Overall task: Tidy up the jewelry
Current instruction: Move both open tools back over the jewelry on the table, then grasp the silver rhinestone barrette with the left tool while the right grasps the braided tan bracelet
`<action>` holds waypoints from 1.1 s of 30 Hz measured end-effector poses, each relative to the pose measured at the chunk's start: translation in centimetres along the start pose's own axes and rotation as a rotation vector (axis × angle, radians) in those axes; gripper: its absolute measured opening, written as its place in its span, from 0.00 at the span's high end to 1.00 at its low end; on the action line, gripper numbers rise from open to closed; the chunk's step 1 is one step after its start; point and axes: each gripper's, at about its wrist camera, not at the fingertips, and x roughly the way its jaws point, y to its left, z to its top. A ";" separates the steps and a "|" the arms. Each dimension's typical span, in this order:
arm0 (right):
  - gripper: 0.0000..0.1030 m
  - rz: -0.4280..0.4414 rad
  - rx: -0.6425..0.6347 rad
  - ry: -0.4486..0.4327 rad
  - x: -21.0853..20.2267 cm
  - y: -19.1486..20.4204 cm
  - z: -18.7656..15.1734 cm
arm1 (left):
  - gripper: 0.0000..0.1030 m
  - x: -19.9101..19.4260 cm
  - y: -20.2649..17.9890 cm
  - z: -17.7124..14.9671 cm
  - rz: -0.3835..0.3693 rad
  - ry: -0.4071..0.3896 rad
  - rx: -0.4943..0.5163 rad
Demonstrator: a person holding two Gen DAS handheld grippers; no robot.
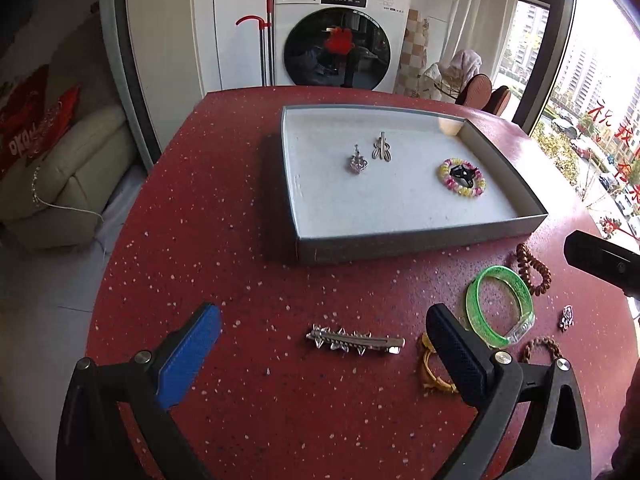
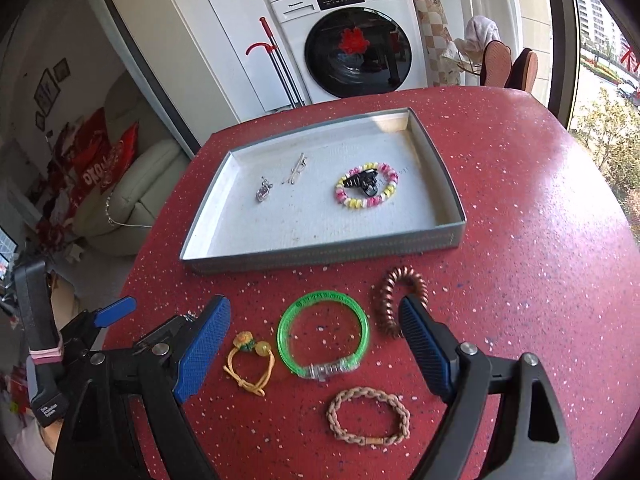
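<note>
Red speckled desk [image 2: 520, 208] bearing a shallow grey tray [image 2: 320, 254] with a white lining. Inside the tray lie a small pendant with a pink stone [image 1: 356, 162], a silver bow-shaped brooch [image 1: 382, 147] just beside it, and a pink, yellow and white beaded bracelet [image 2: 366, 191] that rings a black hair claw clip [image 2: 362, 181].

Left claw [image 1: 324, 346], seen from its own wrist camera: jaws spread wide, nothing between the pads, poised above a silver hair clip set with stars [image 1: 354, 340] that lies flat on the desk in front of the tray. Its right finger partly covers a yellow cord bracelet [image 1: 434, 372].

Right claw [image 2: 316, 344], seen from its own wrist camera: jaws likewise wide apart and empty, held over the loose pieces in front of the tray. Between its fingers lie the yellow cord bracelet with round beads, a translucent green bangle [image 2: 324, 334] with a clear clasp, and, nearer the camera, a braided tan bracelet [image 2: 368, 416]. A copper-coloured spiral hair tie [image 2: 394, 304] sits just beside the right finger, nearest the tray. A small silver charm [image 1: 566, 317] rests apart near the desk edge in the left view.

Background: a white front-loading washing machine [image 2: 348, 40] and a cream sofa [image 1: 68, 176].
</note>
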 end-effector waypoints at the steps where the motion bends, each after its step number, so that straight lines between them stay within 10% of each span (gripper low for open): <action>1: 0.15 -0.003 0.006 0.004 -0.2 -0.3 -0.5 | 0.00 -0.1 0.0 -0.5 0.005 0.001 0.001; 33: 0.15 -0.192 0.036 0.079 -0.2 -4.1 -7.9 | 0.00 3.9 -0.2 -1.8 0.137 0.158 -0.294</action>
